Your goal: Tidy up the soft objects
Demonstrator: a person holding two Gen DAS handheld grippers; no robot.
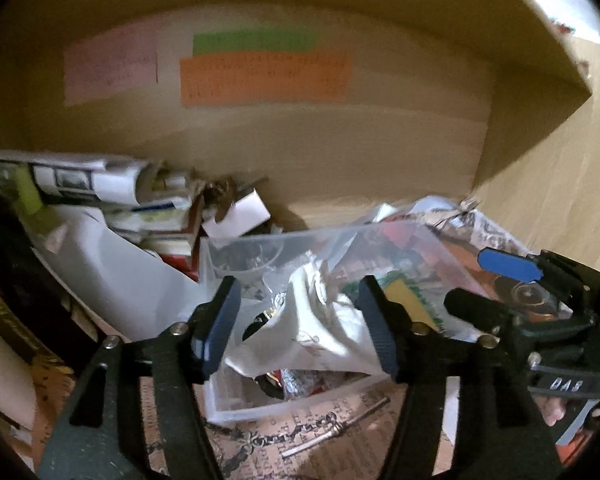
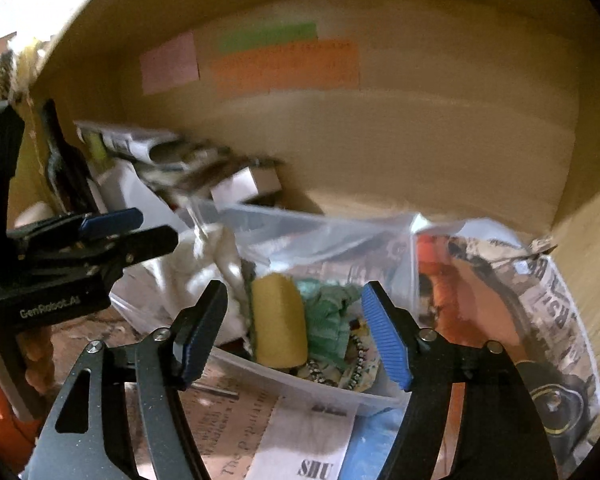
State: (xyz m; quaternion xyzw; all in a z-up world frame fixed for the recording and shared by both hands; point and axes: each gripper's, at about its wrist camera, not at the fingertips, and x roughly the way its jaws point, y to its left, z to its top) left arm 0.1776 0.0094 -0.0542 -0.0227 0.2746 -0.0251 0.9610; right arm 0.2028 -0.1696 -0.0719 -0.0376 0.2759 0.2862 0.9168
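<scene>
You're facing the inside wall of a big cardboard box (image 1: 340, 152) with pink, green and orange labels (image 1: 264, 78) stuck on it; in front of it sits a clear plastic bin (image 2: 332, 394) on newspaper (image 2: 236, 432). The bin holds the soft stuff: white cloth (image 1: 332, 320) on its left side, a yellow sponge (image 2: 278, 320) upright in the middle, and crumpled green fabric (image 2: 328, 320) touching the sponge's right side. Your left gripper (image 1: 296, 328) is spread wide around the white cloth, not pinching it, and your right gripper (image 2: 294, 332) is spread wide, fingers either side of sponge and green fabric, gripping nothing.
</scene>
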